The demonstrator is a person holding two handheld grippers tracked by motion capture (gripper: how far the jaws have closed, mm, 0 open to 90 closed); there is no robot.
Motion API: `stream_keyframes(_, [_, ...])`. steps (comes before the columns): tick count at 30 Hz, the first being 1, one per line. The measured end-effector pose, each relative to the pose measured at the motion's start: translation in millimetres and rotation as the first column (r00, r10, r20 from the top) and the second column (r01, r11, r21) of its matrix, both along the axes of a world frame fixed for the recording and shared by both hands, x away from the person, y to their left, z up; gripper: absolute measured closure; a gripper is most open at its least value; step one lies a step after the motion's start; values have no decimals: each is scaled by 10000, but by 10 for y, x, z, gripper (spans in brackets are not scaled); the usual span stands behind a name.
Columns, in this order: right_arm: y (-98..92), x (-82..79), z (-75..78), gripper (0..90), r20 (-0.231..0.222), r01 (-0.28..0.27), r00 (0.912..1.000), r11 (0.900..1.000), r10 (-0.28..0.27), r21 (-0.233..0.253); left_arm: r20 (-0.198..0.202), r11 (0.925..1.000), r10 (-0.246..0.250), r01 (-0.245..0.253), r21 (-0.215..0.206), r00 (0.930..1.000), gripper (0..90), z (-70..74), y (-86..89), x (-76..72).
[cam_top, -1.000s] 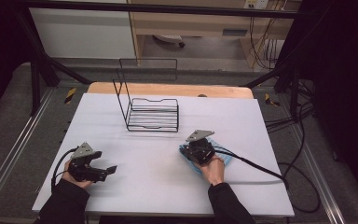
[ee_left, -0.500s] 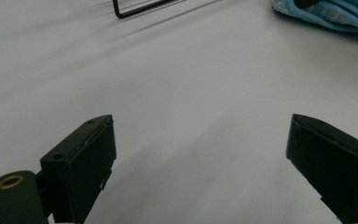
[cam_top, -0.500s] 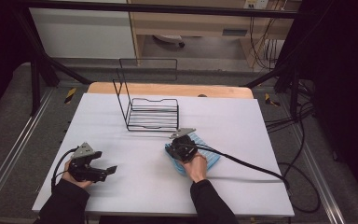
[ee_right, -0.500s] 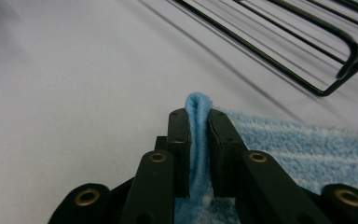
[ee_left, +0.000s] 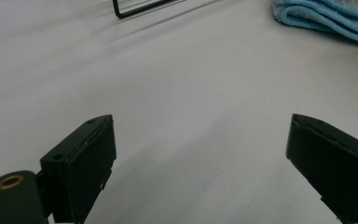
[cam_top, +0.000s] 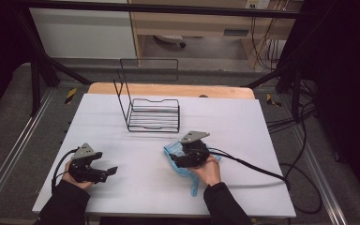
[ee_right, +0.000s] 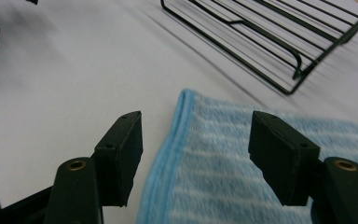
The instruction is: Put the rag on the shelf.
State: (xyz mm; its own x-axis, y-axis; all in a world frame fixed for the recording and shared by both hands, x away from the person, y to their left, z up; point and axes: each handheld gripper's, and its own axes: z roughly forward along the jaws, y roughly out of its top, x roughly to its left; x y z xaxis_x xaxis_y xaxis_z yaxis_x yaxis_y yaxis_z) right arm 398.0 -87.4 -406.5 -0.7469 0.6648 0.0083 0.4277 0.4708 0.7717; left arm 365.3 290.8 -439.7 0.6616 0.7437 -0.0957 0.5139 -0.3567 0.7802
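The light blue striped terry cloth lies flat on the white table top, just in front of the black wire rack, and the right gripper hangs over its near-left edge with its jaws spread wide and gripping nothing, one jaw over the bare table and the other over the fabric. To do this pick well, I judge the jaws should drop until they straddle the bound hem, then close on that edge alone, not on a thick bunch of folds. The left gripper rests low on the table well to the left, jaws likewise released and empty. Counted: one cloth, one wire rack, two grippers, each held by one hand.
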Motion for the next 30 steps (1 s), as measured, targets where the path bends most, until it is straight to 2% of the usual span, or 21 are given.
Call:
stream_keyframes(7, [-375,-291,-70,416,-136,-8,9999,9993,3,-372,-27,10000,-17,17,23,10000,81,-1,-6,1])
stream_keyframes(10, [-501,-406,-134,471,-348,46,9994,9993,-59,-370,-68,10000,-15,15,17,10000,81,-3,-11,0])
stream_keyframes(11, [-541,-457,-186,494,-552,34,9985,9992,-57,-407,-77,10000,-29,30,40,10000,81,-3,-11,-1])
stream_keyframes(17, [-553,-535,-345,512,-865,-14,9962,9975,-48,-708,-71,10000,-57,58,51,10000,81,-1,-13,-5])
stream_keyframes(21, [-525,-527,-402,518,-809,152,9965,9961,-222,-866,-64,10000,-38,38,-4,10000,81,-2,-15,-6])
stream_keyframes(30, [-495,-555,-449,525,-618,461,9968,9958,-510,-788,-97,9999,-114,115,99,9999,83,-9,-29,-2])
